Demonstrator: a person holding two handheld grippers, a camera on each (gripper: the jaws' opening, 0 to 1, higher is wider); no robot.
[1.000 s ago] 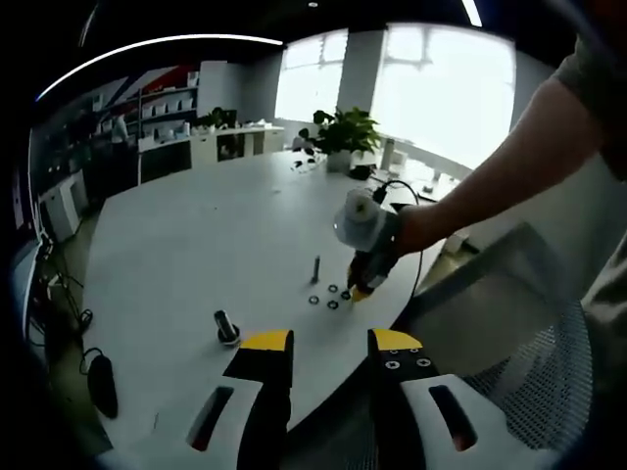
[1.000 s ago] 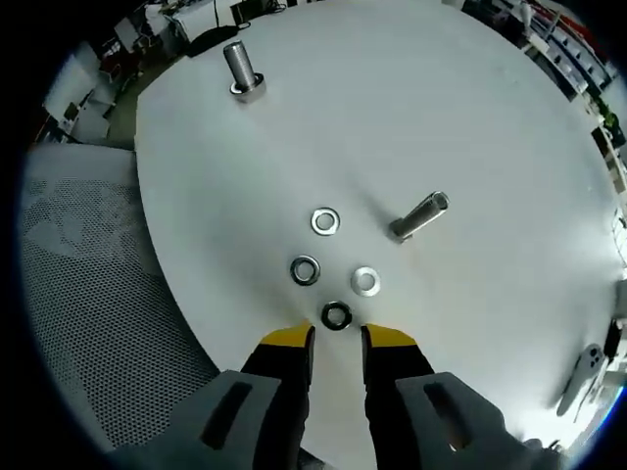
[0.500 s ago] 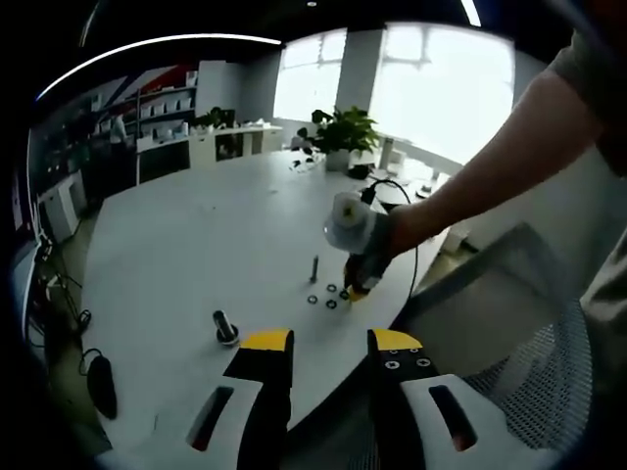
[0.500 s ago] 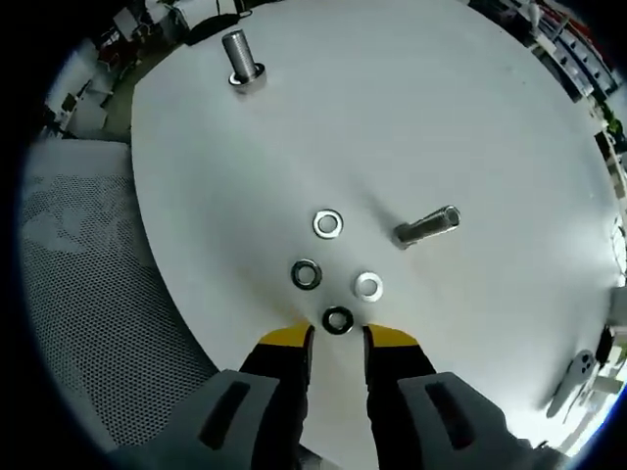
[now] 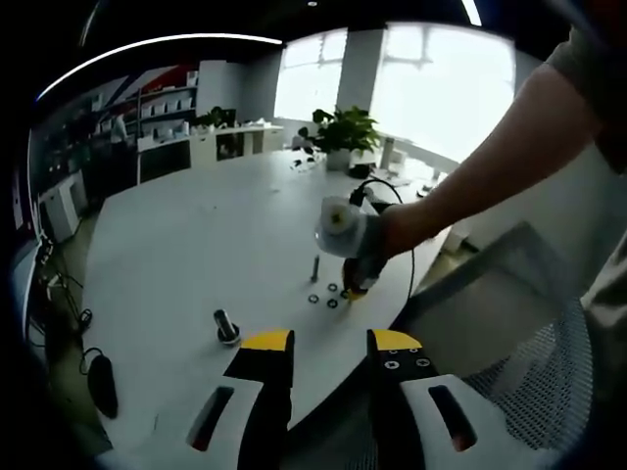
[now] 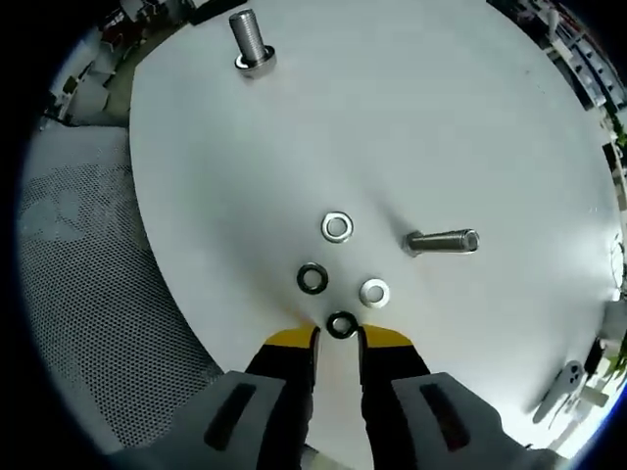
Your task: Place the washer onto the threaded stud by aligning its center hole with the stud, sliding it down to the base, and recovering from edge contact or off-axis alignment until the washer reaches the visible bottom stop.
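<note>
White table (image 6: 411, 117), yellow-tipped black jaws, dark washer (image 6: 340, 324) between the tips, another dark one (image 6: 313, 279), two silvery washers (image 6: 337, 227) beyond, steel studs (image 6: 443, 241), perhaps grey mesh chair (image 6: 88, 294).

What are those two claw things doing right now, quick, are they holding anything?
Left gripper: open, holding nothing, above the table edge.
Right gripper: open, jaws either side of a dark washer, not yet closed on it.

White round desk (image 6: 441, 117) carrying four washers: a dark washer (image 6: 340, 324) nearest the edge, a second dark washer (image 6: 313, 279), a bright washer (image 6: 373, 292) and a silver washer (image 6: 337, 227). Two threaded studs stand on it: one (image 6: 443, 241) beside the washers, another (image 6: 251, 41) well apart.
</note>
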